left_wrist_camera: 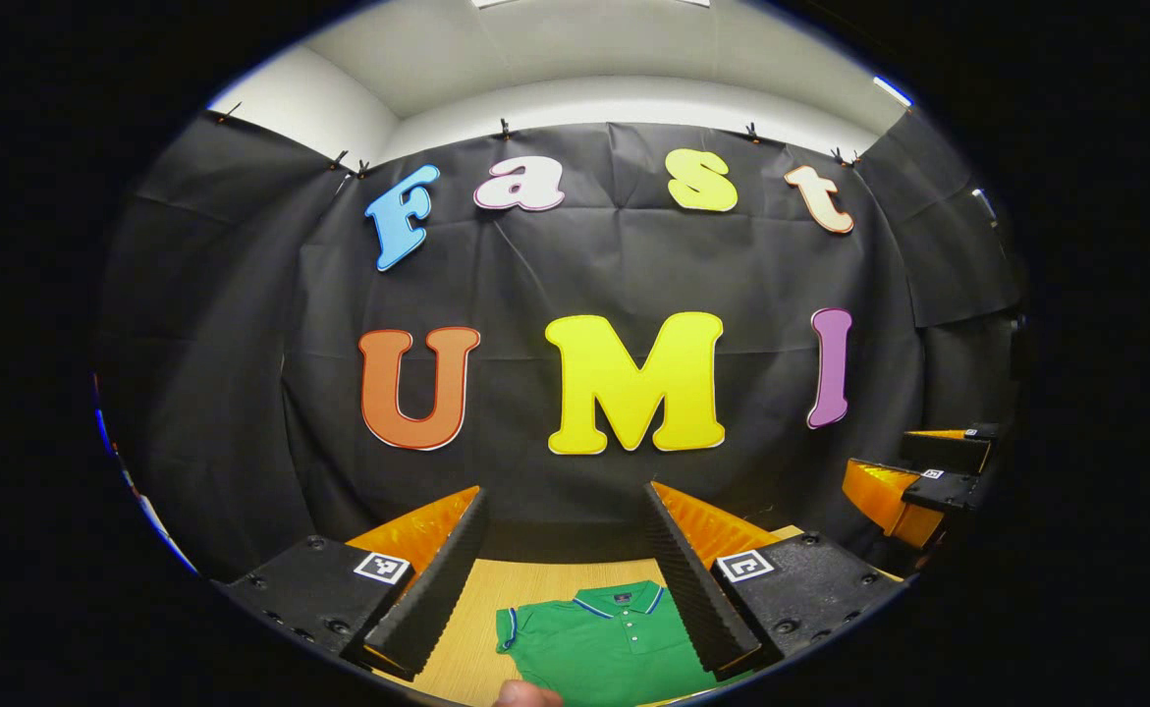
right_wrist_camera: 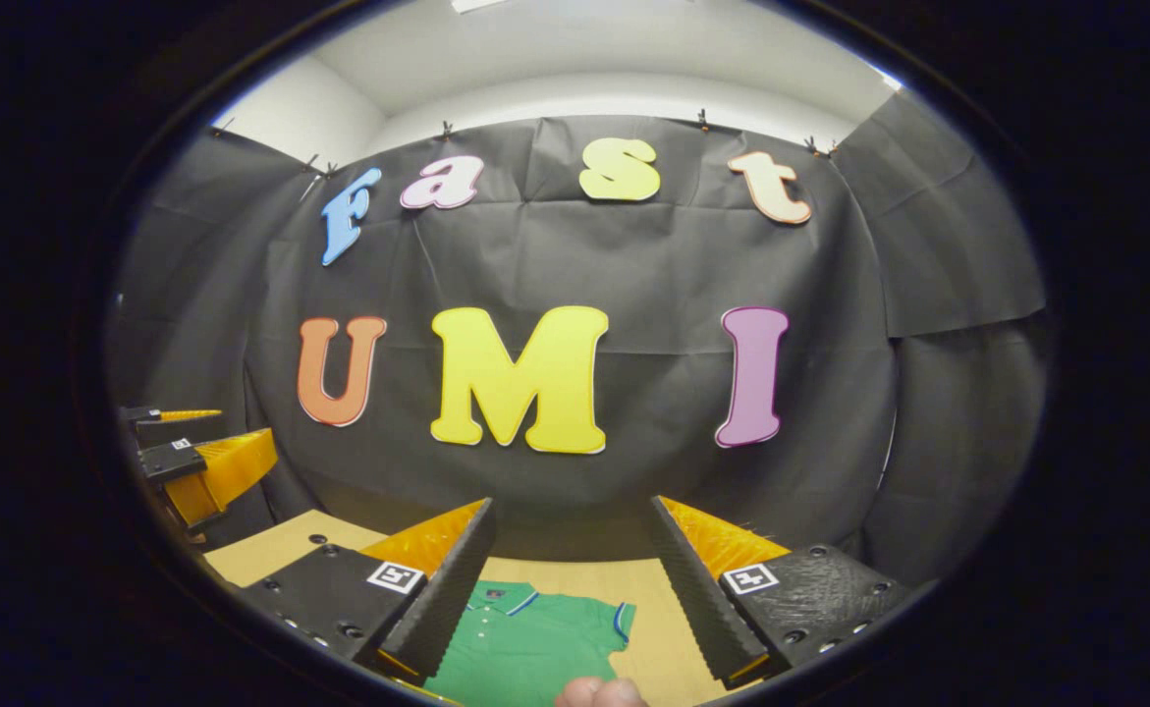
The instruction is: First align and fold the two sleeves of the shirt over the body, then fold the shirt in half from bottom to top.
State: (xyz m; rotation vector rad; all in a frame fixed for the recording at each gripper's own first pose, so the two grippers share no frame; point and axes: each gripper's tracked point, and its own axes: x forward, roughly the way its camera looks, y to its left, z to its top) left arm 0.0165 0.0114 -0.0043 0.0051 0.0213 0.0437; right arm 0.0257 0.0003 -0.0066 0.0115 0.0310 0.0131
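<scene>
I held my left gripper [left_wrist_camera: 567,535] and right gripper [right_wrist_camera: 570,545] above the wooden table [left_wrist_camera: 575,574], jaws spread wide, gripping nothing. The green shirt [left_wrist_camera: 599,643] lay flat below between them. Its collar [left_wrist_camera: 624,597] pointed toward the far wall, long axis running near to far.

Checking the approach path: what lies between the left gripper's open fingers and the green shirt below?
Nothing but bare wooden table: in the left gripper view, the left gripper hangs open above the green shirt, touching nothing.
</scene>
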